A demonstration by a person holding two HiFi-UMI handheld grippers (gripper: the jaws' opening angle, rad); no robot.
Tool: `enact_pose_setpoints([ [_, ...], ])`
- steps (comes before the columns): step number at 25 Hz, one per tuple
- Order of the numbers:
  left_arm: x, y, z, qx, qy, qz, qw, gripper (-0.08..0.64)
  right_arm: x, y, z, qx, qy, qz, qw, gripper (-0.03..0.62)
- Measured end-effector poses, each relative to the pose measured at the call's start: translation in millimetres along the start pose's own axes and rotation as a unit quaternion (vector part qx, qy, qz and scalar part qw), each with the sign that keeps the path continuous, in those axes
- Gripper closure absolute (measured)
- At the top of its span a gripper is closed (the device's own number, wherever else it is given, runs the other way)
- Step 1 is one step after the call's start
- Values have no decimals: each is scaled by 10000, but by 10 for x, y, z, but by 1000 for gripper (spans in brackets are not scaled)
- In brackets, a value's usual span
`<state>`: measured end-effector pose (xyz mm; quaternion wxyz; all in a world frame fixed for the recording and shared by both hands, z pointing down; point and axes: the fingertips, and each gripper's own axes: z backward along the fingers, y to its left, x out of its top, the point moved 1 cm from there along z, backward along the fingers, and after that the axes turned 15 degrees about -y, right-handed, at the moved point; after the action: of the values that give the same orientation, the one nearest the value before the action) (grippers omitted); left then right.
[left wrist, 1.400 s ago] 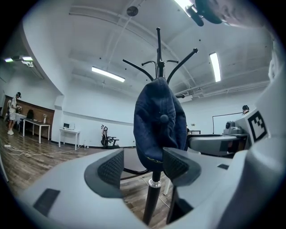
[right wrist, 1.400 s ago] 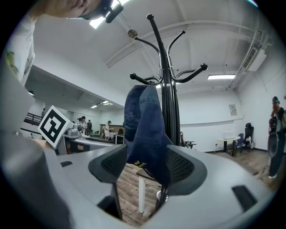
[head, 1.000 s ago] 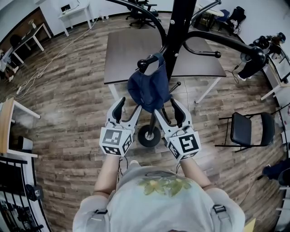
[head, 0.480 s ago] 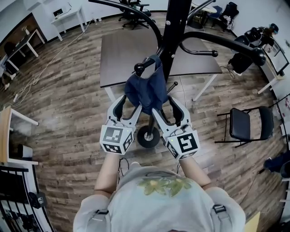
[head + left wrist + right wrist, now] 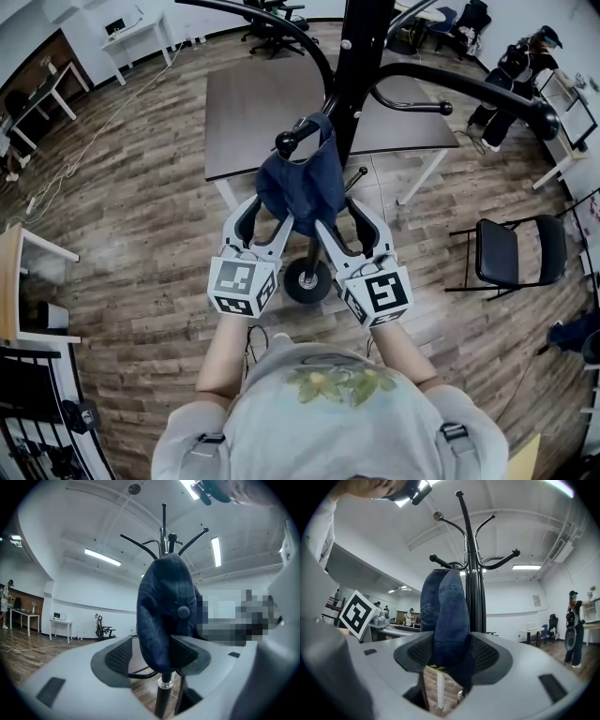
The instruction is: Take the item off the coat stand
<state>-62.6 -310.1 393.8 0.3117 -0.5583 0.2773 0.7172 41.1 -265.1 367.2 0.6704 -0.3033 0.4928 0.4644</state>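
A dark blue cap (image 5: 300, 183) hangs from a knobbed hook (image 5: 284, 142) of the black coat stand (image 5: 361, 56). My left gripper (image 5: 265, 217) reaches up at the cap's lower left, and my right gripper (image 5: 343, 217) at its lower right. In the left gripper view the cap (image 5: 164, 606) hangs between the open jaws of the left gripper (image 5: 150, 656), nearer the right pad. In the right gripper view the cap (image 5: 443, 616) fills the gap of the right gripper (image 5: 452, 653). Its jaws are closing from wide, and I see no firm pinch.
A dark table (image 5: 272, 103) stands behind the stand, whose round base (image 5: 307, 279) sits just before my hands. A black folding chair (image 5: 511, 258) is at the right. A long curved hook arm (image 5: 469, 84) reaches right. A person (image 5: 573, 620) stands far right.
Both grippers have edged up and inward, so their jaws now straddle the cap's lower part. The cap still hangs on its hook.
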Motion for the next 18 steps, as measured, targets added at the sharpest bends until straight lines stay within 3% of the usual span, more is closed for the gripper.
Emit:
enact_pose_setpoints([
  [4,0,11,-21,-21,25,-9,10000,308,-29,-26,-21,-36,37,-28,10000,364],
  [9,28,-71,0,-21,-84,-67,9999,457,-33,-90,37,-94,74,20,9999,442],
  [18,10,-39,-18,-35,-73,-2,10000,479,-55,-98,0,-107,102,17,9999,456],
])
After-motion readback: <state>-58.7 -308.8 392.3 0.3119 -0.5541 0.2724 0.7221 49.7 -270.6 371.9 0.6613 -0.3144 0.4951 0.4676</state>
